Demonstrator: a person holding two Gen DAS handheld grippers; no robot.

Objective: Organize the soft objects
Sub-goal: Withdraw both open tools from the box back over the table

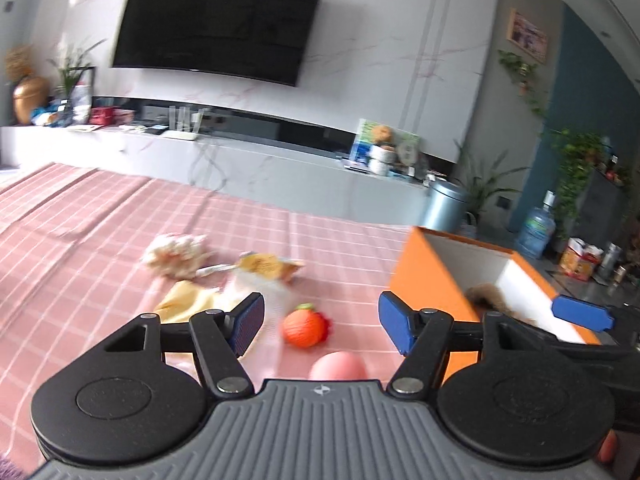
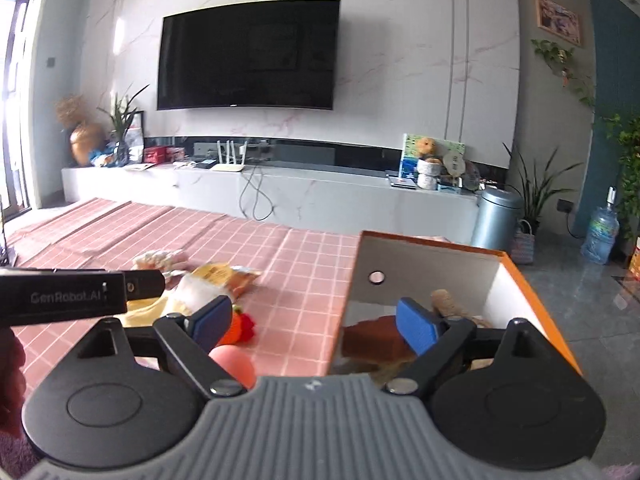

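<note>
Toys lie loose on your cloth: plush, yellow rag, orange ball, then box. Both grippers, left and right, gape empty. Ball looks light and squashy; pinch its middle.

On the pink checked cloth: 1 orange box, 1 orange toy, 1 pink ball, 1 yellow cloth, 1 snack bag, 1 cream plush. In the box: 1 brown furry toy, possibly more, too blurred to tell. 2 grippers: left, right.
</note>
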